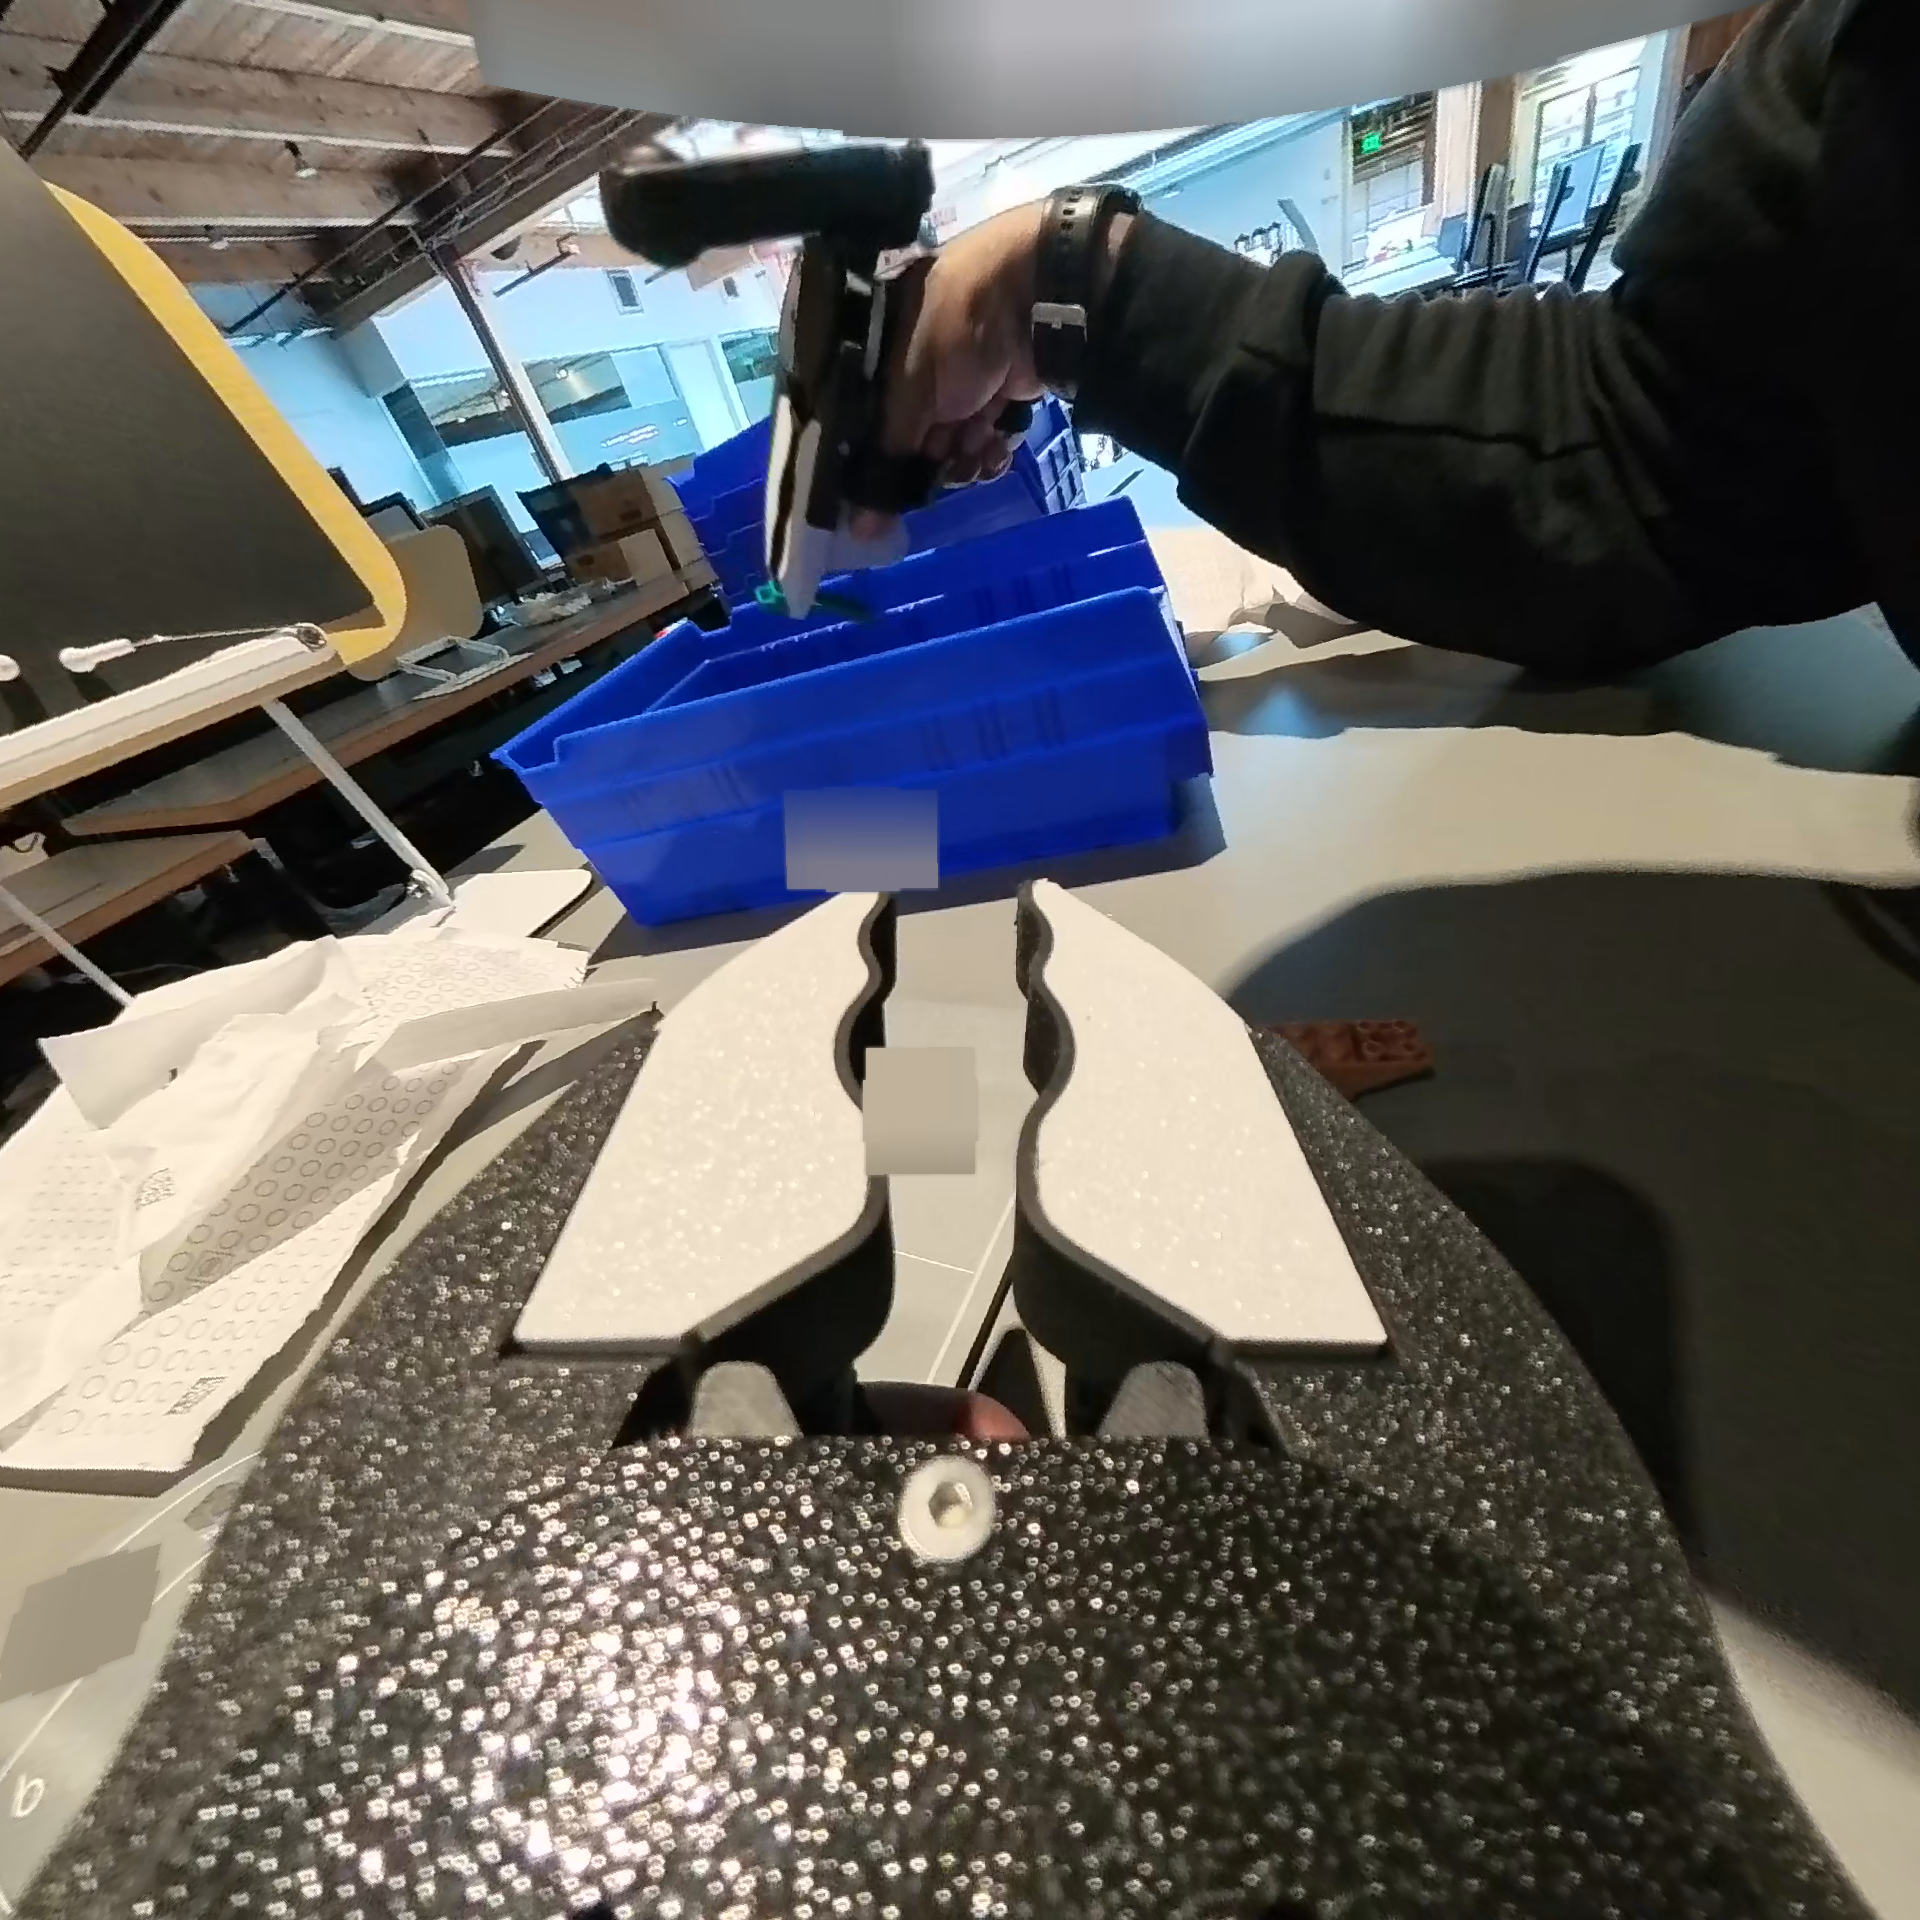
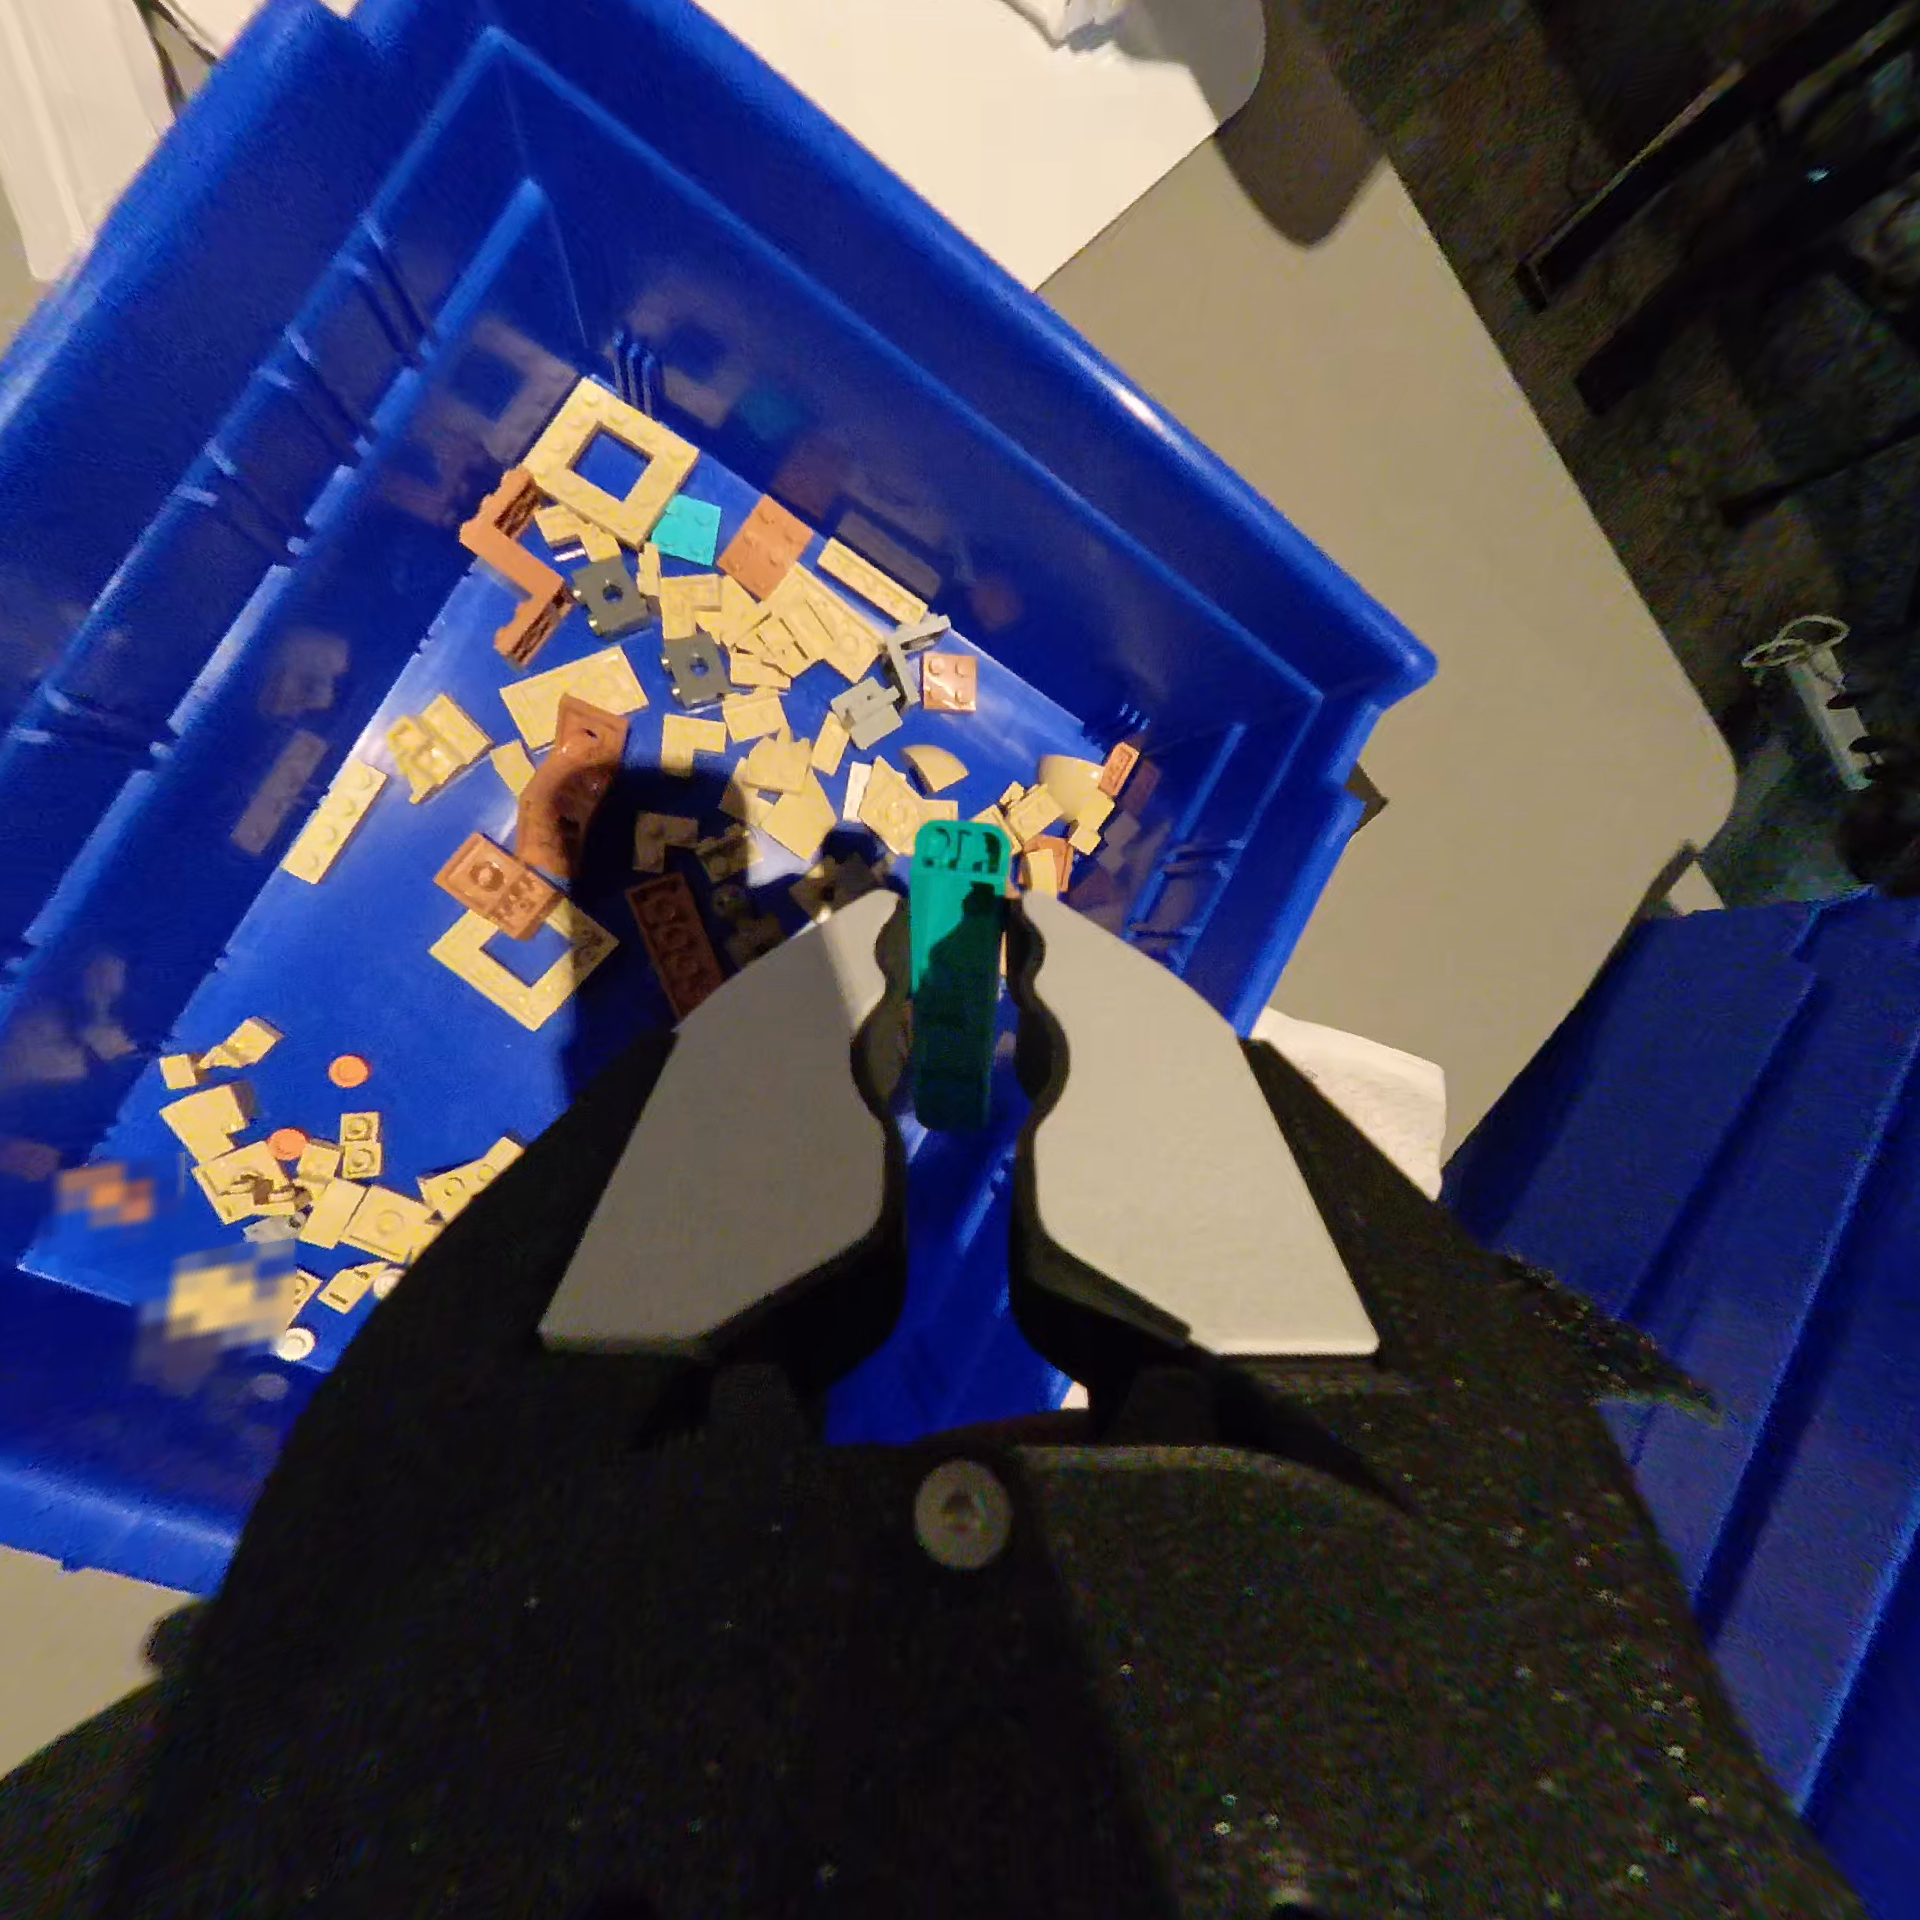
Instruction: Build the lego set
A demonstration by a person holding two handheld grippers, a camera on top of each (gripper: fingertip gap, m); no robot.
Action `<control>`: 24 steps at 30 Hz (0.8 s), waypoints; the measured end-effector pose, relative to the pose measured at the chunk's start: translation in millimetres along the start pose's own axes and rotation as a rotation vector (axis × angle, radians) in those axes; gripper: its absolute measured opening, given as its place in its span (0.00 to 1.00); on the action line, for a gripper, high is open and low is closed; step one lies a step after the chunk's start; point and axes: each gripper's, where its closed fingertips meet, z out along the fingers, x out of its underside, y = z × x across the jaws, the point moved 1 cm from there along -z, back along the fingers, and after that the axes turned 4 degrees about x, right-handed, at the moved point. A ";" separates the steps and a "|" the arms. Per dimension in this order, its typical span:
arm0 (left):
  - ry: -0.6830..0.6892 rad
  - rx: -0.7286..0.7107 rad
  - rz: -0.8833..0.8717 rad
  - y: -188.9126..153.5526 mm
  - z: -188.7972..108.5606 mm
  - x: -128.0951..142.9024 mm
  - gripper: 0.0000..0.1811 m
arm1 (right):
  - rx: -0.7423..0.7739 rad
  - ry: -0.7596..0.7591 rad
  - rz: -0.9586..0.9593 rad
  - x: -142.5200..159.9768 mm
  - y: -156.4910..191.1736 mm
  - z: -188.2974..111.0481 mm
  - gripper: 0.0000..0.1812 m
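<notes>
My right gripper (image 2: 954, 914) is shut on a green brick separator (image 2: 956, 977) and holds it above a blue bin (image 2: 1164, 457). The bin holds several loose tan, brown and grey Lego pieces, among them a tan square frame (image 2: 611, 457) and a turquoise tile (image 2: 686, 525). In the left wrist view the right gripper (image 1: 795, 597), held by a hand, points down into the blue bin (image 1: 831, 748) with the green piece (image 1: 771, 595) at its tips. My left gripper (image 1: 954, 920) is open and empty, low over the table in front of the bin.
Crumpled white paper bags (image 1: 260, 1091) lie on the table at the left. A brown Lego plate (image 1: 1361, 1051) lies at the right of my left gripper. More blue bins stand behind (image 1: 727, 499) and beside (image 2: 1714, 1143) the first. A person's dark sleeve (image 1: 1455, 436) reaches in from the right. My hands' fingertips stand some 35 cm from each other.
</notes>
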 end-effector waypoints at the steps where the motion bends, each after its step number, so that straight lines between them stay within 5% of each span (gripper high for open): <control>1: 0.001 0.001 0.001 -0.2 0.1 0.1 0.12 | 0.002 0.007 -0.001 1.1 -0.3 0.7 0.09; 24: 0.013 0.006 0.020 -2.9 0.4 1.3 0.12 | -0.173 0.225 -0.162 34.7 43.3 32.1 0.09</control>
